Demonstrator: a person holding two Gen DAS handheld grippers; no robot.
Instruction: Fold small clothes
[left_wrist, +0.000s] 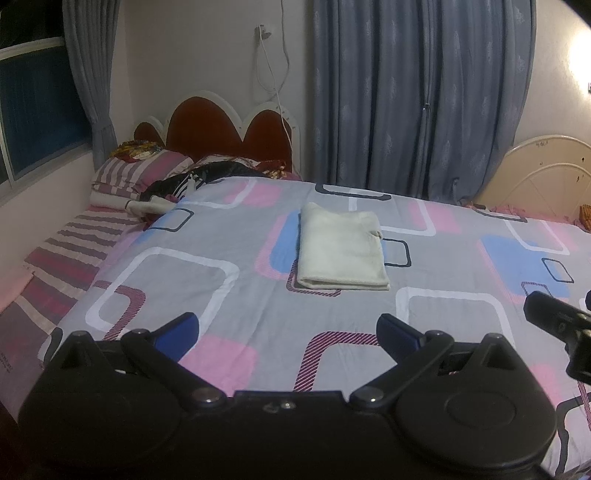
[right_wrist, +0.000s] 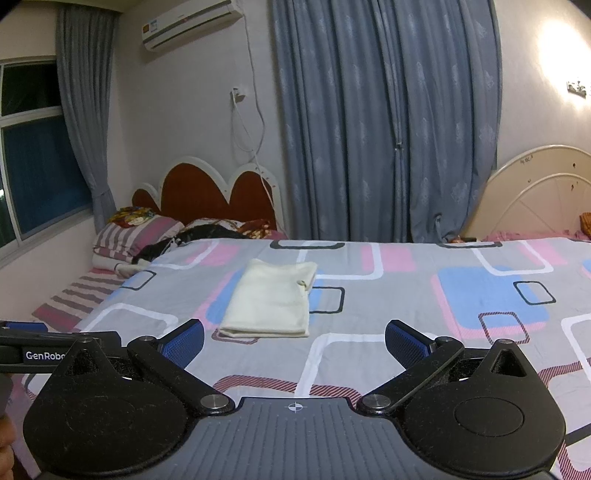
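Note:
A cream-white folded garment (left_wrist: 341, 251) lies flat as a neat rectangle on the patterned bedspread (left_wrist: 258, 295); it also shows in the right wrist view (right_wrist: 273, 299). My left gripper (left_wrist: 288, 332) is open and empty, held above the bed in front of the garment, well short of it. My right gripper (right_wrist: 293, 339) is open and empty too, just in front of the garment's near edge. The right gripper's tip shows at the right edge of the left wrist view (left_wrist: 557, 317), and the left gripper shows at the left of the right wrist view (right_wrist: 55, 343).
Striped pillows (left_wrist: 136, 173) and a dark bundle of clothes (left_wrist: 192, 177) lie at the red headboard (left_wrist: 221, 129). Grey-blue curtains (left_wrist: 406, 92) hang behind the bed. A cream headboard (left_wrist: 546, 177) stands at the far right. A window (left_wrist: 33, 107) is at left.

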